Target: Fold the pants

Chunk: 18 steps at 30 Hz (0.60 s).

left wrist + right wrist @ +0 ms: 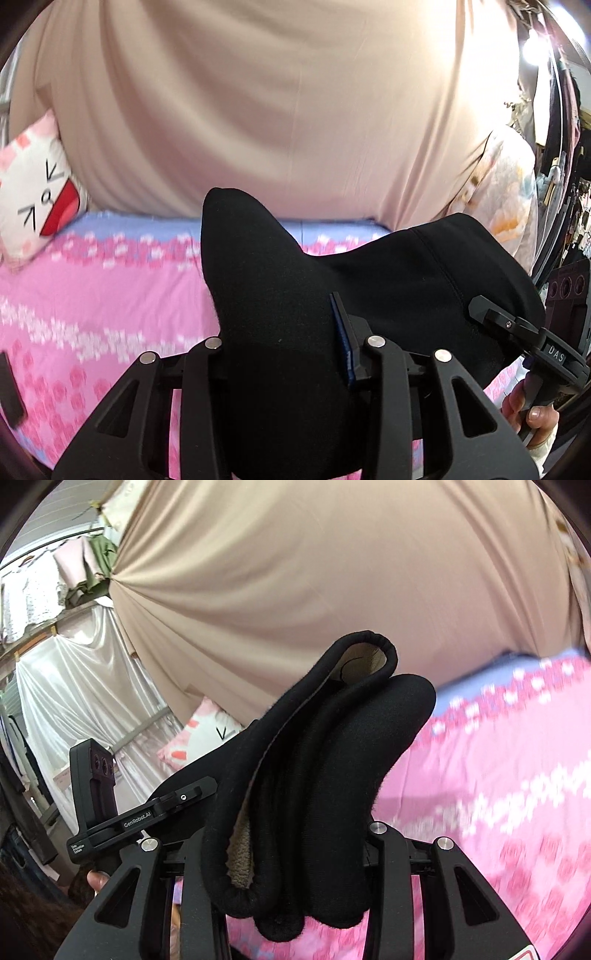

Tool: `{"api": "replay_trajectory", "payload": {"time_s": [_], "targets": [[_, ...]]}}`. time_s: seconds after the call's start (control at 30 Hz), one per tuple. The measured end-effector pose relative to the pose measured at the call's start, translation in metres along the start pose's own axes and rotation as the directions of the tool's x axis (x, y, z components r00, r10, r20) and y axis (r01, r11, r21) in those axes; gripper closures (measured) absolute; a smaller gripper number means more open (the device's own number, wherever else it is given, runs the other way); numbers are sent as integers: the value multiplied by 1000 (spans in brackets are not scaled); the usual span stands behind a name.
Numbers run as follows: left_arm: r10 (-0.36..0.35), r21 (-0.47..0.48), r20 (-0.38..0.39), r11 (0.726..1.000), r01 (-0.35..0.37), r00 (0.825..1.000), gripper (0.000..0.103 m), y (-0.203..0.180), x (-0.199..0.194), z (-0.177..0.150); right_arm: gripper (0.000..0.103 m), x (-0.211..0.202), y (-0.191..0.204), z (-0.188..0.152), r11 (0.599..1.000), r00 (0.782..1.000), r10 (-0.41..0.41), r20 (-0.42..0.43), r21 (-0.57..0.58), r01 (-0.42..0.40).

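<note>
Black pants [406, 273] with a tan fleece lining [240, 860] hang bunched between both grippers, lifted clear of the pink bed. In the left wrist view my left gripper [280, 332] is shut on a thick fold of the pants; its blue pad [341, 343] presses the cloth. To the right, my right gripper [487, 317] clamps the other end, with a hand [532, 417] on its handle. In the right wrist view my right gripper [291, 834] is shut on a rolled bundle of the pants [332, 757]. My left gripper [199, 790] shows at the left, biting the same garment.
A bed with a pink flowered sheet [92, 295] lies below. A white and pink cat-face pillow [33, 192] rests at its head against a beige curtain [277, 110]. A dark flat object [11, 391] lies at the bed's left edge. Hanging clothes [554, 129] crowd the right.
</note>
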<state>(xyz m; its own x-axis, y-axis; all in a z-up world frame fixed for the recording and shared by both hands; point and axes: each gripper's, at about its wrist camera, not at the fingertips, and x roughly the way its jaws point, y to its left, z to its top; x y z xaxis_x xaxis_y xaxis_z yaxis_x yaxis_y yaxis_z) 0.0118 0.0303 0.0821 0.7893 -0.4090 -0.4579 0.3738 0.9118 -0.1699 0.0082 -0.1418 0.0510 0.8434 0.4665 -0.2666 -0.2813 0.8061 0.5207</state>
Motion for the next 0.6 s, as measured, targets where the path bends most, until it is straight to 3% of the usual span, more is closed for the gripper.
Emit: {"api": "replay_trajectory", "payload": {"time_s": [0.23, 0.6], "targets": [[6, 32, 70, 999, -8, 997, 68, -2, 7, 30, 69, 11, 1, 35, 999, 998, 10, 61, -41, -8], [33, 58, 101, 998, -39, 994, 68, 2, 45, 65, 69, 44, -18, 70, 999, 996, 13, 83, -40, -10]]}}
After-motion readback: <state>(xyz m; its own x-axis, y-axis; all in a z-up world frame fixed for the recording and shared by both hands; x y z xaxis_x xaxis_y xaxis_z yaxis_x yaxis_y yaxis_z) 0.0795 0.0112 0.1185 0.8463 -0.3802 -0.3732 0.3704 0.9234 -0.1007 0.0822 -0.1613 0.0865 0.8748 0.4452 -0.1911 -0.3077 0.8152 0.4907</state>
